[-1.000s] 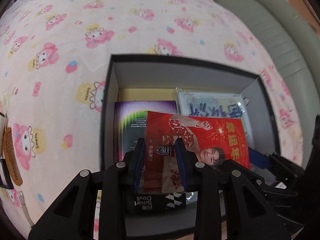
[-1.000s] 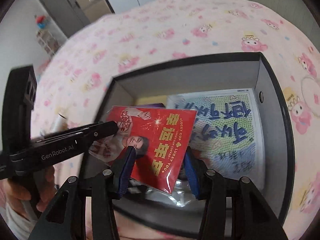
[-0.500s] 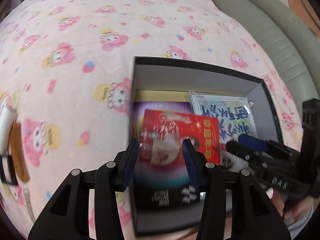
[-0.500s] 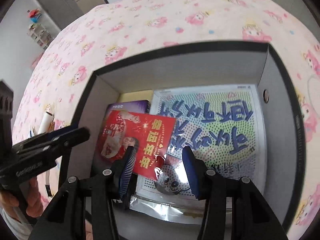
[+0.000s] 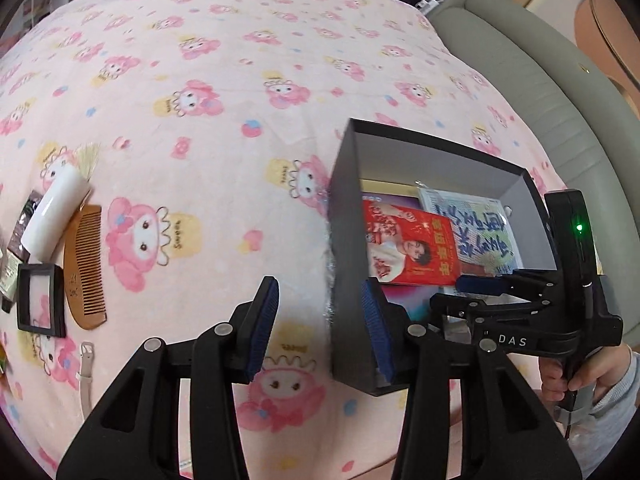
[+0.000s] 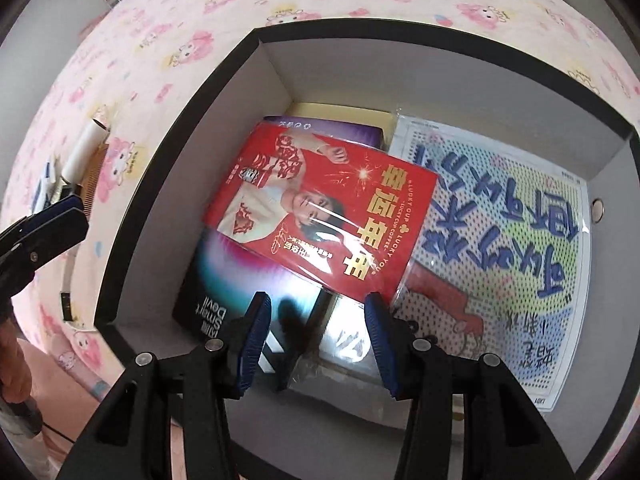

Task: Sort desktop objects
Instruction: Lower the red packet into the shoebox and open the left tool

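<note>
A red card pack [image 6: 320,216] lies flat in the dark box [image 6: 160,184], on a purple-black packet [image 6: 224,280] and beside a dotted blue-lettered sheet [image 6: 500,248]. My right gripper [image 6: 316,336] is open and empty, just above the box's near end. My left gripper [image 5: 320,320] is open and empty, straddling the box's left wall [image 5: 344,248]. The red pack [image 5: 412,248] also shows in the left wrist view. A wooden comb [image 5: 84,268], a white tube [image 5: 56,216] and a black-framed square case [image 5: 40,304] lie on the pink cloth at the left.
A white strap [image 5: 86,376] lies near the comb. A grey padded headboard [image 5: 560,92] runs along the right. The pink patterned cloth [image 5: 224,80] stretches beyond the box. The right gripper's body [image 5: 520,320] shows by the box's near right corner.
The red pack was held by both grippers above the box; both let go and it now lies in the box. My left gripper has swung left, out over the cloth.
</note>
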Action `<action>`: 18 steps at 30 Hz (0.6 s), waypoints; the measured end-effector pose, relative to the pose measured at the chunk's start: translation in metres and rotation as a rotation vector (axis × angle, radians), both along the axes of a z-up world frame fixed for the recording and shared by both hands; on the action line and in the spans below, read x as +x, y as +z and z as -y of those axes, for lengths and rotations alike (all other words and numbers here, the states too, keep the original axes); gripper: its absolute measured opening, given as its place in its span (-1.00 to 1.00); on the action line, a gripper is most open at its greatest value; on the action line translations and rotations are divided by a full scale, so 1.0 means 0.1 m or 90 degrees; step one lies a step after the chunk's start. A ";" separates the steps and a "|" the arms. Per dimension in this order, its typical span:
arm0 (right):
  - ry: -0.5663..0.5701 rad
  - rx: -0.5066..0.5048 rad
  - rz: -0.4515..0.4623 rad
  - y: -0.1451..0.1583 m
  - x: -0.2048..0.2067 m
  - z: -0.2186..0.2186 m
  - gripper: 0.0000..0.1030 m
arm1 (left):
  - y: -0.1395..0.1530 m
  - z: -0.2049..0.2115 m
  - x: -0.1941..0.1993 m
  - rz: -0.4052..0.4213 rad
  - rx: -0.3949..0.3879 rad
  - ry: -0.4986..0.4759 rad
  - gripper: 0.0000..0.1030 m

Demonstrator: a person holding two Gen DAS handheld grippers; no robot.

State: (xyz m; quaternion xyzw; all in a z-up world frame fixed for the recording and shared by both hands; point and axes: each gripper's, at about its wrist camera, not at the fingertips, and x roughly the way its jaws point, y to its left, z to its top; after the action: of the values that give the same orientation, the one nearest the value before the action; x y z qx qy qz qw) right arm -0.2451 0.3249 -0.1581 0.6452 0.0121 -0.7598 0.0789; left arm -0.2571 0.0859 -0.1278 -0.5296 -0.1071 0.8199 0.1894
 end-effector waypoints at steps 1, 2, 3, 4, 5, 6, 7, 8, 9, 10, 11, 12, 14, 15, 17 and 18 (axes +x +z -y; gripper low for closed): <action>0.003 0.008 0.002 -0.01 -0.03 0.02 -0.13 | -0.02 0.04 -0.02 0.002 0.003 0.003 -0.16; 0.006 0.015 0.003 -0.01 -0.05 0.04 -0.13 | -0.03 0.07 -0.04 0.002 0.006 0.006 -0.16; 0.008 0.023 0.003 -0.02 -0.08 0.05 -0.13 | -0.05 0.10 -0.06 0.002 0.010 0.008 -0.16; 0.008 0.030 0.001 -0.02 -0.11 0.06 -0.13 | -0.06 0.12 -0.07 0.003 0.013 0.007 -0.16; 0.007 0.035 -0.002 -0.02 -0.13 0.06 -0.13 | -0.08 0.13 -0.08 0.005 0.019 0.006 -0.16; 0.002 0.040 -0.004 -0.02 -0.17 0.06 -0.13 | -0.11 0.14 -0.08 0.007 0.025 0.003 -0.16; -0.006 0.045 -0.008 -0.01 -0.21 0.05 -0.13 | -0.13 0.15 -0.09 0.009 0.032 0.000 -0.16; -0.016 0.049 -0.013 0.00 -0.24 0.03 -0.13 | -0.14 0.14 -0.09 0.012 0.039 -0.008 -0.16; -0.030 0.052 -0.019 0.02 -0.25 0.00 -0.13 | -0.14 0.10 -0.08 0.014 0.048 -0.020 -0.18; -0.044 0.055 -0.025 0.04 -0.26 -0.03 -0.13 | -0.13 0.06 -0.08 0.018 0.057 -0.035 -0.26; -0.058 0.046 -0.032 0.08 -0.25 -0.07 -0.13 | -0.10 -0.02 -0.07 0.021 0.068 -0.055 -0.28; -0.069 0.014 -0.040 0.14 -0.19 -0.13 -0.13 | -0.06 -0.12 -0.05 0.022 0.078 -0.080 -0.28; -0.076 -0.035 -0.044 0.24 -0.05 -0.25 -0.13 | 0.02 -0.40 -0.01 0.028 0.078 -0.128 -0.28; -0.077 -0.043 -0.038 0.26 0.01 -0.32 -0.13 | 0.03 -0.57 -0.01 0.045 0.063 -0.145 -0.28; -0.075 -0.046 -0.014 0.27 0.11 -0.45 -0.13 | -0.05 -0.86 -0.06 0.088 0.020 -0.170 -0.30; -0.072 -0.048 0.000 0.27 0.14 -0.50 -0.13 | -0.11 -0.98 -0.09 0.109 0.003 -0.177 -0.30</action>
State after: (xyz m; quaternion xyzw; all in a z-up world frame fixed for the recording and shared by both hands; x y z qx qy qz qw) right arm -0.2312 0.3744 -0.1312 0.6417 -0.0529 -0.7628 0.0600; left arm -0.2665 0.1835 -0.1392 -0.6065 -0.0503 0.7375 0.2927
